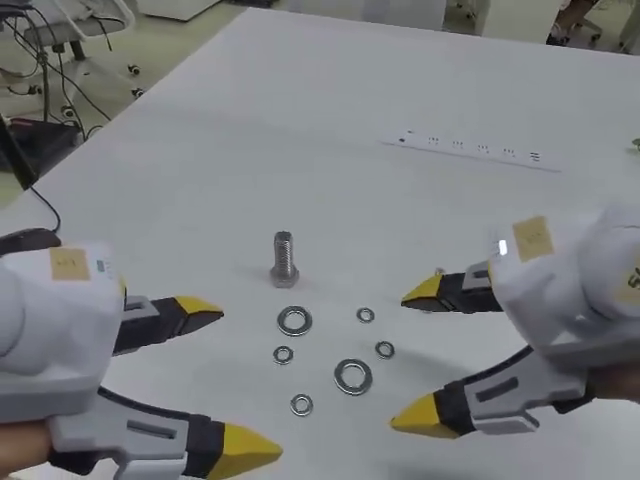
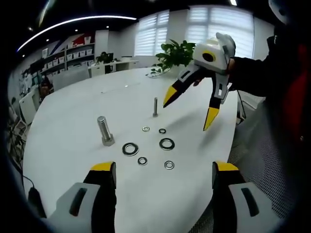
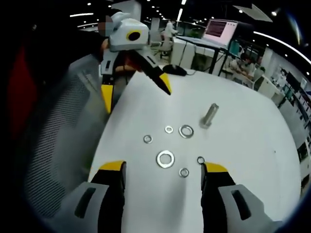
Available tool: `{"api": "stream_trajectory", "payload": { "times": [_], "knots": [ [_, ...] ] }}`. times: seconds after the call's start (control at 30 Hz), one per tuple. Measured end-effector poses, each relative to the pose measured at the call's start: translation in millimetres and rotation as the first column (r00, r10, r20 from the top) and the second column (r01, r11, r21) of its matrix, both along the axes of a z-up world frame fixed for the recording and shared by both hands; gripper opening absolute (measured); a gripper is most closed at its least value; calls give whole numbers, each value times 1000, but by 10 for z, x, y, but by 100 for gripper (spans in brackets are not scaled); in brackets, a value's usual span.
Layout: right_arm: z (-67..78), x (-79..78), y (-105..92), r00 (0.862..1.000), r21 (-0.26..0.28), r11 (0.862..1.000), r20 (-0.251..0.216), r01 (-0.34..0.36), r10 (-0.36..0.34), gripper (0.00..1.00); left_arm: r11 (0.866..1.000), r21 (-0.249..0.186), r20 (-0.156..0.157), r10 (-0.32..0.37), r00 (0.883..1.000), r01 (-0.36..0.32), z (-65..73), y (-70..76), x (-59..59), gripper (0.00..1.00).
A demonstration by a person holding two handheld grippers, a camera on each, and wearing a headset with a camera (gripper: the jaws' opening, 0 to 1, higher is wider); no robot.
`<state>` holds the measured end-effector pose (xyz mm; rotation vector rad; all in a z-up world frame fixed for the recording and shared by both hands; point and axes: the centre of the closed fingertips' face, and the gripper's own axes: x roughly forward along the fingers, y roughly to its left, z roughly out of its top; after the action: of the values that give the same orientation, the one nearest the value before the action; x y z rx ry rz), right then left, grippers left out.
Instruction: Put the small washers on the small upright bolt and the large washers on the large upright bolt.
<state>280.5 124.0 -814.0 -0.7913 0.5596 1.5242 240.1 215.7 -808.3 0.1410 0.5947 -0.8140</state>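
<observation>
**White worktop set out, no washer lifted yet**

The smooth white worktop [image 1: 300,120] carries everything. The left claw [image 1: 251,383] is spread wide and empty. The threaded steel large bolt [image 1: 284,260] stands head-down. Two large washers [image 1: 352,377] and four small washers [image 1: 283,354], flat and shiny, lie loose before it. The slim small bolt [image 2: 155,107] stands by the right claw [image 1: 398,362], which is also spread and empty. Pinch each ring by its rim and lower it squarely.

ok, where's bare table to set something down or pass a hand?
Free: the wide stretch between large bolt and power strip; also table left of that bolt. Crowded: six washers between the open left gripper and right gripper, near the small bolt.
</observation>
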Motion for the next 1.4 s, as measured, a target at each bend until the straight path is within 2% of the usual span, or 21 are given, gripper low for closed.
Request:
{"api": "stream_trajectory", "payload": {
  "times": [0.37,0.5,0.83,1.03,1.4],
  "knots": [
    [-130,6,79,998,-91,994,15,-66,67,53,1000,-12,17,0,1000,1,34,-8,15,80],
    [-175,21,112,996,-117,990,24,-82,85,53,1000,-13,23,2,1000,-1,39,-4,17,80],
    [-321,38,186,992,-190,974,15,-121,126,47,1000,-25,32,16,999,-15,55,10,40,79],
    [-427,36,178,989,-246,959,10,-143,150,42,999,-24,34,23,999,-22,51,26,50,79],
    [-525,7,218,984,-287,942,-19,-174,176,36,999,-21,42,32,999,-31,58,37,70,78]
  ]
}}
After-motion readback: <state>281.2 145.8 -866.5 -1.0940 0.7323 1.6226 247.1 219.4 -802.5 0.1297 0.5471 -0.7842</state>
